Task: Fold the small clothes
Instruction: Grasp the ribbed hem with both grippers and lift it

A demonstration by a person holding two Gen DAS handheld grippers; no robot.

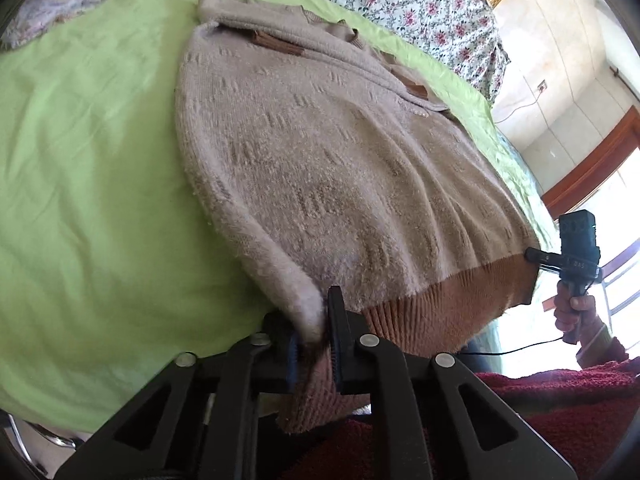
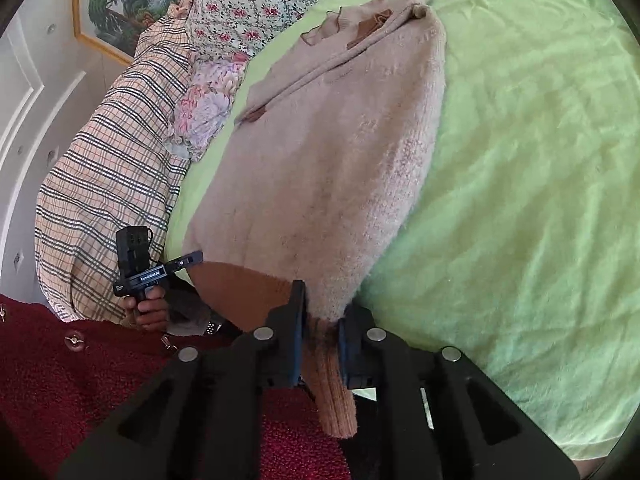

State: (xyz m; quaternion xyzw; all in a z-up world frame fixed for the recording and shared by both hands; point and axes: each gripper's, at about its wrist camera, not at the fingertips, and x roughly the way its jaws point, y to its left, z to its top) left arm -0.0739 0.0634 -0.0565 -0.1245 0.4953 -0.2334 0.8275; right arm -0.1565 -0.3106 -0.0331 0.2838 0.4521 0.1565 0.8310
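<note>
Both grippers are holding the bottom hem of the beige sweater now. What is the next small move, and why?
Probably carry the hem forward toward the collar to fold it in half. The left gripper and right gripper each pinch a hem corner of the sweater, whose sleeves already lie folded across it on the green sheet.

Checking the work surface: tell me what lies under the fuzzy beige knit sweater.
The fuzzy beige knit sweater lies on a light green bedsheet, visible around it. Whatever lies beneath the sweater itself is covered. Both grippers pinch its brown ribbed hem.
</note>
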